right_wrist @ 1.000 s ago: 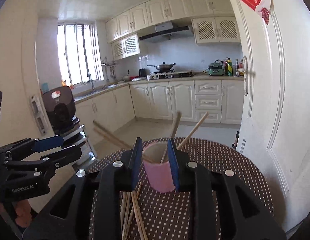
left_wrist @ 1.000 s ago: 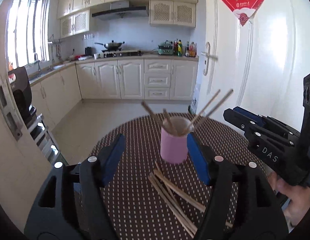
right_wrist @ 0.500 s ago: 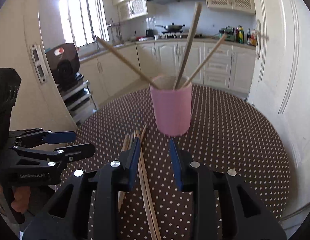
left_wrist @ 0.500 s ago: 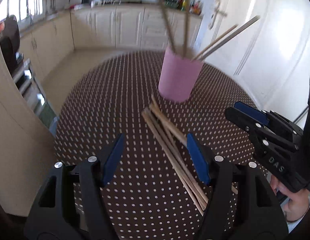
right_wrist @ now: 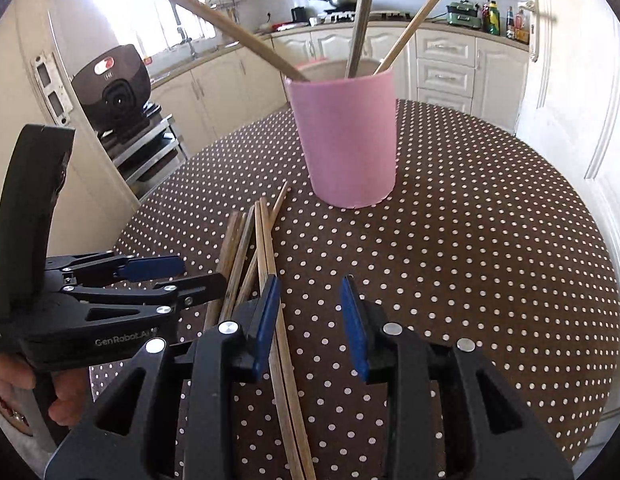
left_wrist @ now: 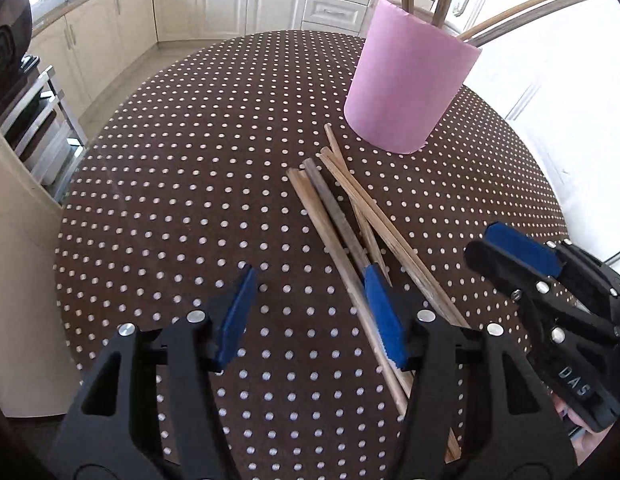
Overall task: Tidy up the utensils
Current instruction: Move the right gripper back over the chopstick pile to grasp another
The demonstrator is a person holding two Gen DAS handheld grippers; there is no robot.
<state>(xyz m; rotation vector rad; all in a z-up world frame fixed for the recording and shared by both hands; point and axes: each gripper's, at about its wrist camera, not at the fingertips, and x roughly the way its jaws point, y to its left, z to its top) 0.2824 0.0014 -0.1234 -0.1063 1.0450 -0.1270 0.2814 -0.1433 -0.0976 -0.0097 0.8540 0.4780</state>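
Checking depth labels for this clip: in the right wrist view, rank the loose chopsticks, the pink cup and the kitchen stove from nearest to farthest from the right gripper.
1. Loose chopsticks: on the table, by the right gripper's left finger.
2. Pink cup: upright, ahead on the table, beyond the chopstick tips.
3. Stove: on the far counter, behind the cup.

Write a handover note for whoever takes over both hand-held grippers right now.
Left hand-held gripper: open, jaws just closing, holding nothing, low over the loose chopsticks.
Right hand-held gripper: open, empty, a pair of chopsticks passing between its jaws.
Pink cup stands upright on the dotted table, just beyond the pile.
Done: a few chopsticks already stand in the cup.
Left: pick up the loose ones and put them in the cup.
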